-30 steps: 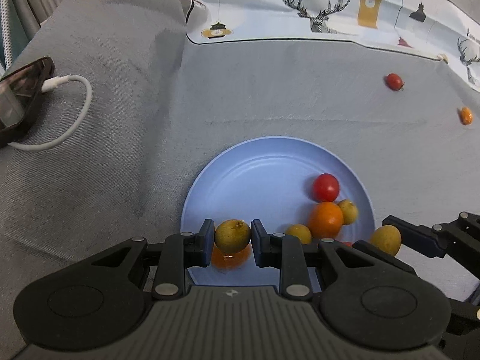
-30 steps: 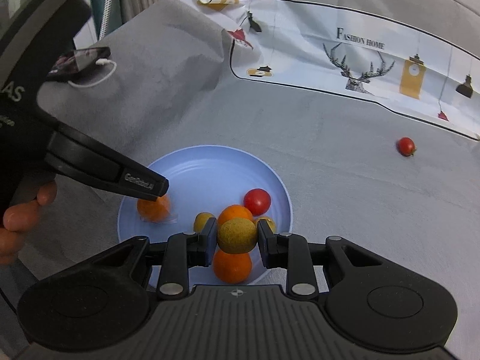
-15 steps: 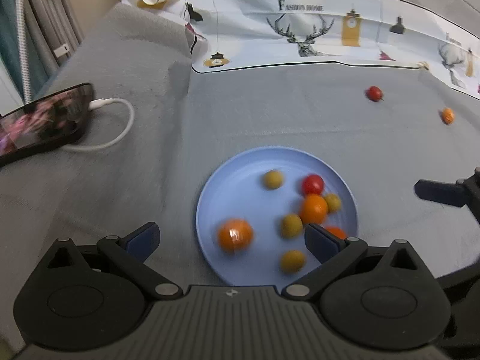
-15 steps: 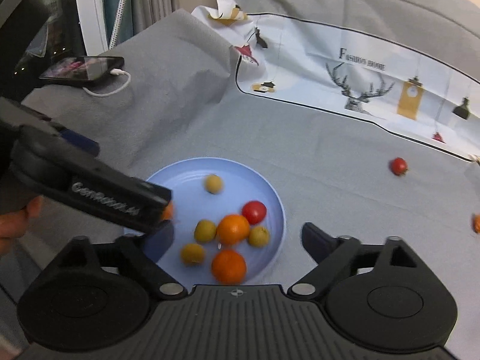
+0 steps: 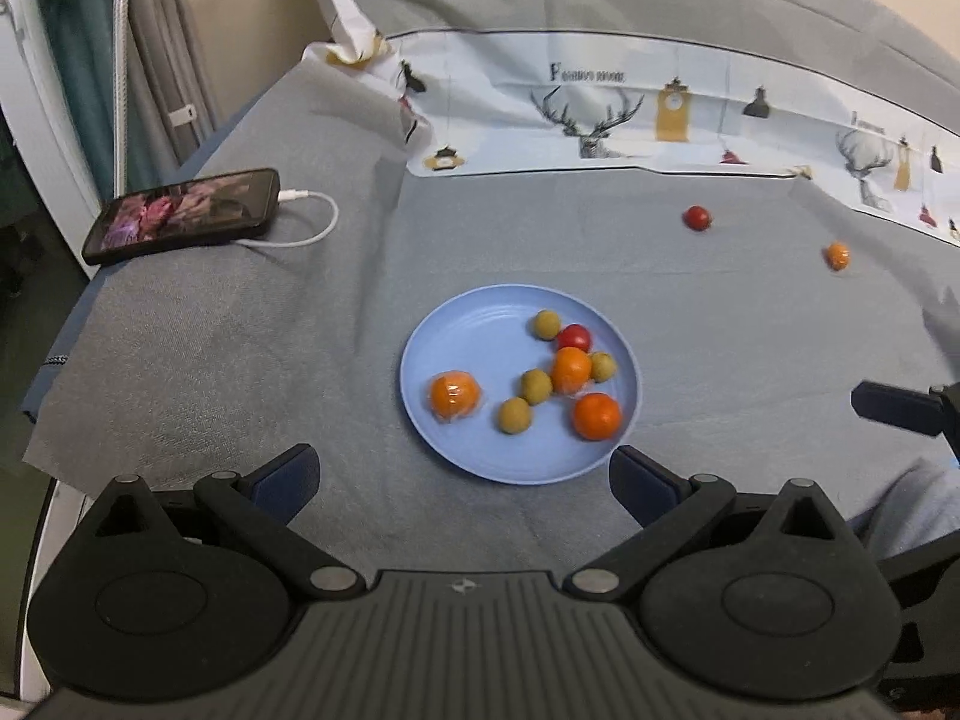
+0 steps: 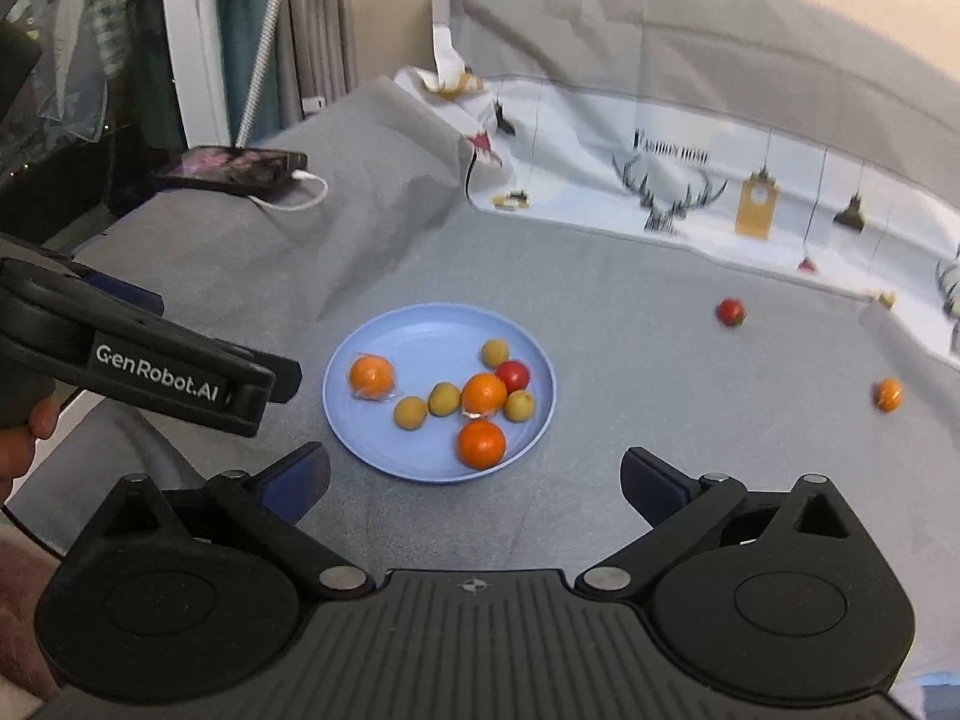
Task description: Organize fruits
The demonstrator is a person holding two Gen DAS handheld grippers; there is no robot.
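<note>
Left wrist view: grey tabletop [image 5: 180,360]; one blue plate [image 5: 456,330] ahead of the left hand-held gripper [image 5: 462,474], jaws wide apart, empty. Right hand-held gripper [image 6: 474,480] likewise spread, empty. Plate count: three oranges [image 5: 596,416], four green-yellow fruits [image 5: 515,414], one red tomato [image 5: 574,336]. Beyond the plate, right: one loose tomato [image 5: 697,217], one small orange fruit [image 5: 837,255].

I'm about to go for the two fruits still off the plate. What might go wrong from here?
1. The red tomato and small orange fruit lie loose on the grey cloth; a nudge may roll them.
2. The blue plate already holds a tight cluster; dropped fruit may bounce out.
3. The phone and its cable lie near the cloth's edge.
</note>
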